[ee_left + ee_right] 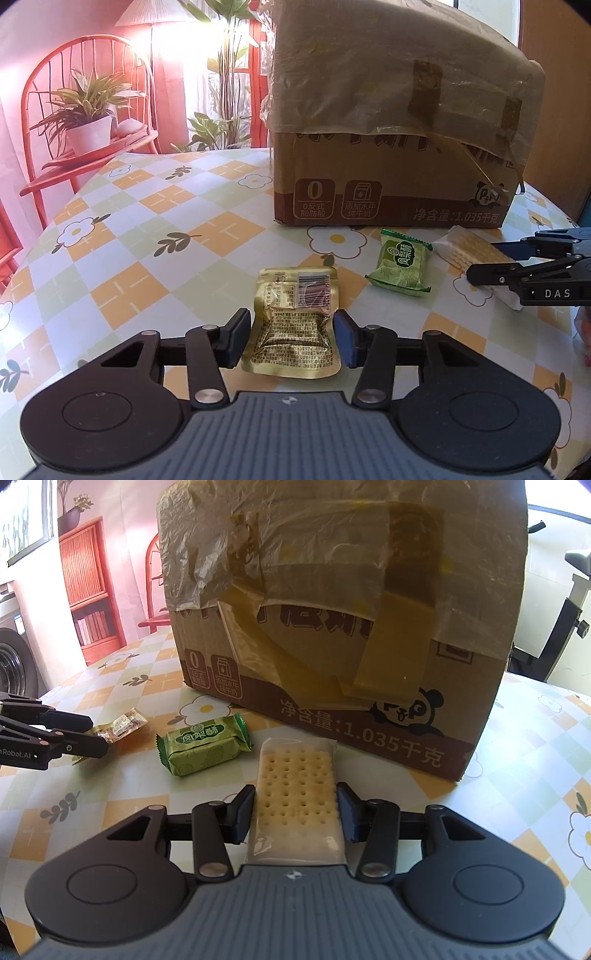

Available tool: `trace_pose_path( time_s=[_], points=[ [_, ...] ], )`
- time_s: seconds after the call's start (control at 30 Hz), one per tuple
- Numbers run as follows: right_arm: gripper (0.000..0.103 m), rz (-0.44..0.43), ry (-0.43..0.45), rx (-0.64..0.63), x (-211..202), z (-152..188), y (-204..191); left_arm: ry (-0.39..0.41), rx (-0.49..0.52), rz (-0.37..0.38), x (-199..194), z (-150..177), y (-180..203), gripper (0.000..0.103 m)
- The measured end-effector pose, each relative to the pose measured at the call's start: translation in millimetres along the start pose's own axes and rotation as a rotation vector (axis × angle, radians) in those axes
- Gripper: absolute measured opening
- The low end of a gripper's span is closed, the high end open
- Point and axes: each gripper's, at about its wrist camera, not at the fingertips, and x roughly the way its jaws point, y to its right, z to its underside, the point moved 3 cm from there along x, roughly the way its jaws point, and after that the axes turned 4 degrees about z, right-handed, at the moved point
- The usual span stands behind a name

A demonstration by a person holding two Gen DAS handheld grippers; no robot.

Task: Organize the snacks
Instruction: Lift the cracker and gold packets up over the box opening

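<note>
A gold foil snack pouch (291, 325) lies flat on the checked flower tablecloth (147, 240). My left gripper (291, 336) has both pads against the pouch's pinched middle. A clear pack of pale crackers (297, 786) sits between the pads of my right gripper (295, 812), which is shut on its long sides. Between the two lies a green wrapped pastry (400, 266), touched by neither gripper. In the left wrist view the right gripper (480, 266) enters from the right with the cracker pack (469, 251). In the right wrist view the left gripper (94, 734) enters from the left over the gold pouch (125, 722).
A large cardboard box (388, 147), lined with plastic and patched with tape, stands just behind the snacks. A red chair bearing a potted plant (88, 122) stands off the table's far left. A red bookshelf (88, 583) is against the wall. The table edge curves near on both sides.
</note>
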Motion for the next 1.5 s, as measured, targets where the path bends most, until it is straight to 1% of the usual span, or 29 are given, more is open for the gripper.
trace_pose_path(
  time_s=[0.17,0.43,0.7,0.8,0.9,1.13,1.3,1.37,1.5],
  points=[
    [0.049,0.0,0.0,0.0,0,0,0,0.014,-0.025,0.009,-3,-2,-2,0.048],
    [0.049,-0.008,0.003,0.0,-1,1,0,0.049,-0.042,0.007,-11,-7,-2,0.048],
    [0.049,-0.044,0.005,-0.014,-8,-2,-4,0.099,-0.046,0.0,-22,-21,-2,0.048],
    [0.049,-0.076,0.025,-0.02,-17,-6,-9,0.134,-0.058,-0.005,-29,-32,-4,0.048],
    [0.049,-0.104,0.056,-0.055,-27,-14,-19,0.164,-0.068,-0.011,-35,-41,-5,0.048],
    [0.049,-0.187,0.165,-0.108,-52,-50,-37,0.234,-0.068,-0.021,-54,-63,-7,0.048],
    [0.049,-0.23,0.253,-0.129,-73,-85,-47,0.32,-0.052,-0.028,-73,-93,-8,0.048],
    [0.049,-0.235,0.287,-0.118,-80,-102,-47,0.36,-0.036,-0.027,-80,-108,-5,0.048],
    [0.049,-0.206,0.33,-0.096,-95,-139,-35,0.432,0.003,-0.011,-88,-144,7,0.048]
  ],
)
